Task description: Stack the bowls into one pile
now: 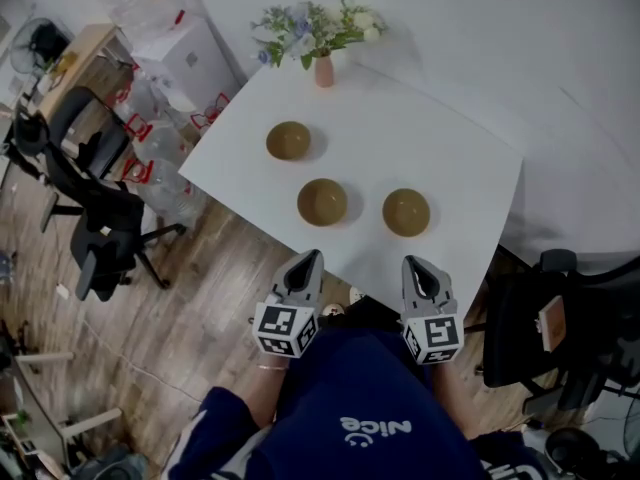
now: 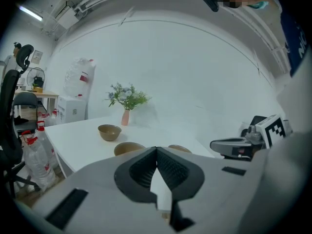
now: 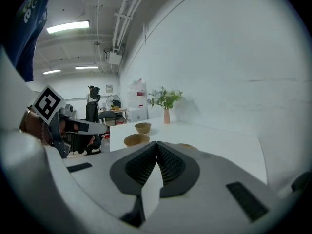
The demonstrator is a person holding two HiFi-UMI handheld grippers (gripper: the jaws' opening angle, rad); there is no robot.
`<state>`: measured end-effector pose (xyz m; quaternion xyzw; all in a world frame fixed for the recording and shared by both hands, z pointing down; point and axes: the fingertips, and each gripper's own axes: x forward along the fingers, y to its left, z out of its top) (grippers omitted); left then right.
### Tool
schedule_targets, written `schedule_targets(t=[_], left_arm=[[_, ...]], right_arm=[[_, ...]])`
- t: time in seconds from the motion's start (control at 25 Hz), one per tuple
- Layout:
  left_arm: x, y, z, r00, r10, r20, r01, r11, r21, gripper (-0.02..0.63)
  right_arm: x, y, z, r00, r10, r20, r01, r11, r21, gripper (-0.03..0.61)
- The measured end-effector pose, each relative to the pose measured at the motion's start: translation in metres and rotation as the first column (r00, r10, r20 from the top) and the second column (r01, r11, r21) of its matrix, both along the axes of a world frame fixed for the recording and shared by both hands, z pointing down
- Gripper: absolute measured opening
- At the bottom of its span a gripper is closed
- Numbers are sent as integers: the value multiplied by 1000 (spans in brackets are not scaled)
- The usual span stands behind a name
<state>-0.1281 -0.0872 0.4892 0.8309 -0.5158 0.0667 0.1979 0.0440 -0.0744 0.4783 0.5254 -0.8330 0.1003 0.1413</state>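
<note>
Both closed and empty, my left gripper [image 1: 311,258] and right gripper [image 1: 413,264] hang at the white desk's [image 1: 455,153] near edge. The middle bowl [image 1: 322,201] lies just ahead of the left, the right bowl [image 1: 406,212] just ahead of the right, the far bowl [image 1: 288,140] beyond.

On table [image 1: 450,138] we count three, all apart. Far bowl [image 1: 288,140] sits toward table's left corner. Middle bowl [image 1: 322,201] lies nearer us, slightly right of it. Right bowl [image 1: 406,211] lies beside middle bowl, about same depth. Vase [image 1: 324,70] stands at far corner, behind far bowl. Left gripper [image 1: 308,262] is at table's near edge, before middle bowl; right gripper [image 1: 417,266] before right bowl. We note office chair [image 1: 95,218] on floor left of table, bottles [image 1: 165,183] between chair and table, second chair [image 1: 560,338] right of table.
</note>
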Motion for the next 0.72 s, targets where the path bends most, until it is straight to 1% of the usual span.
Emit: schedule_targets(t=[0.12, 0.28, 0.44, 0.48, 0.56, 0.6, 0.72], left_arm=[[-10, -12, 0, 999, -52, -6, 52, 999, -11, 18], [-21, -29, -2, 997, -81, -14, 81, 997, -10, 20], [-36, -60, -8, 993, -115, -24, 115, 993, -4, 23], [-38, -68, -10, 993, -115, -29, 115, 993, -5, 44], [-43, -86, -9, 993, -112, -32, 112, 994, -11, 128], [-46, -95, -9, 993, -117, -29, 117, 993, -16, 140], [-58, -123, -6, 990, -144, -4, 144, 989, -26, 147]], right_arm=[[-3, -9, -5, 1000, -10, 4, 10, 1000, 14, 23], [-11, -19, -13, 999, -30, 12, 29, 999, 33, 23], [-20, -30, -20, 999, -48, 7, 48, 998, 45, 23], [-22, -32, -20, 998, -55, 5, 55, 997, 47, 23], [-28, -35, -20, 997, -81, -10, 81, 995, 49, 23], [-31, -36, -20, 996, -92, -16, 93, 995, 49, 23], [-36, -42, -20, 995, -100, -5, 100, 994, 44, 23]])
